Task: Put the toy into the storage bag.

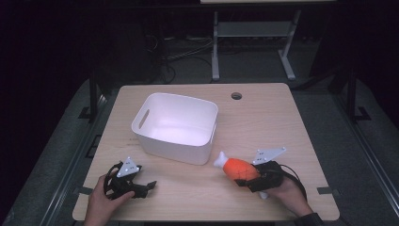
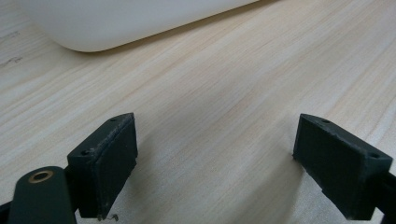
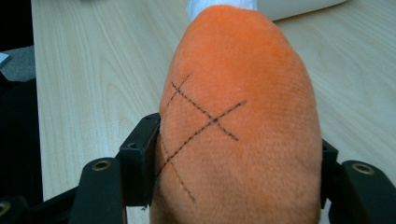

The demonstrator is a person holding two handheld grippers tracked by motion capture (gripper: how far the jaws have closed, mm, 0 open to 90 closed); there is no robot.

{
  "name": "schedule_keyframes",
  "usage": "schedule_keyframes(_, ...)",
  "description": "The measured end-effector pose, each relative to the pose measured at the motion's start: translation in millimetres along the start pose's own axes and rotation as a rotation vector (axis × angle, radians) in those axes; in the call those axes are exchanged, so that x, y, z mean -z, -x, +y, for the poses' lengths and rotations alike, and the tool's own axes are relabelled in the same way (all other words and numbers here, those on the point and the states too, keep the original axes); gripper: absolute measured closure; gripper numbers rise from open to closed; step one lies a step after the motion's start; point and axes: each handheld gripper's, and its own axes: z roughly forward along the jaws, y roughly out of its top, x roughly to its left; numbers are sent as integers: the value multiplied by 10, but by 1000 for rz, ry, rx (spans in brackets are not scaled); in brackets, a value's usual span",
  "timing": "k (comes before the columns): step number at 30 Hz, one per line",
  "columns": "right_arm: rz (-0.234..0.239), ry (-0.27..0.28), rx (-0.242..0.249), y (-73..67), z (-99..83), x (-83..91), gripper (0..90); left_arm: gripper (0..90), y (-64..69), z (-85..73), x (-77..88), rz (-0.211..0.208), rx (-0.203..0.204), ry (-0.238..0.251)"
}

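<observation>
The room is dim; from the high view the floor and everything beyond the pale wooden bench (image 1: pixel 282 122) sink into near black, and corners darken further. Light falls from overhead, pooling brightest inside the white plastic tub (image 1: pixel 176 126), whose floor glows almost washed out. Soft, short shadows sit under the tub's near wall. That view is coarse and a little grainy. In the left gripper view the wood grain is sharp, with faint blurred shadows beneath the black tongs (image 2: pixel 215 163). In the right gripper view the orange plush toy (image 3: pixel 243 116) is evenly lit, its stitching crisp, the far end soft.
</observation>
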Motion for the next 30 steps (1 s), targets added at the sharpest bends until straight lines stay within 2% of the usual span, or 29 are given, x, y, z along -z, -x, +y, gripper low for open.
schedule_keyframes(5, 4, 17, 8, 43, 30, 32, 364, 128, 0, 0, 0, 0, 0, 0)
schedule_keyframes(12, -6, 10, 26, 80, 97, 84, 365, 128, 0, 0, 0, 0, 0, 0)
schedule_keyframes(24, 0, 53, 35, 144, 198, 220, 366, 128, 1, 0, 1, 0, 1, -1)
schedule_keyframes(30, -5, 62, 55, 176, 266, 294, 366, 128, 0, 1, 0, 1, 2, 1)
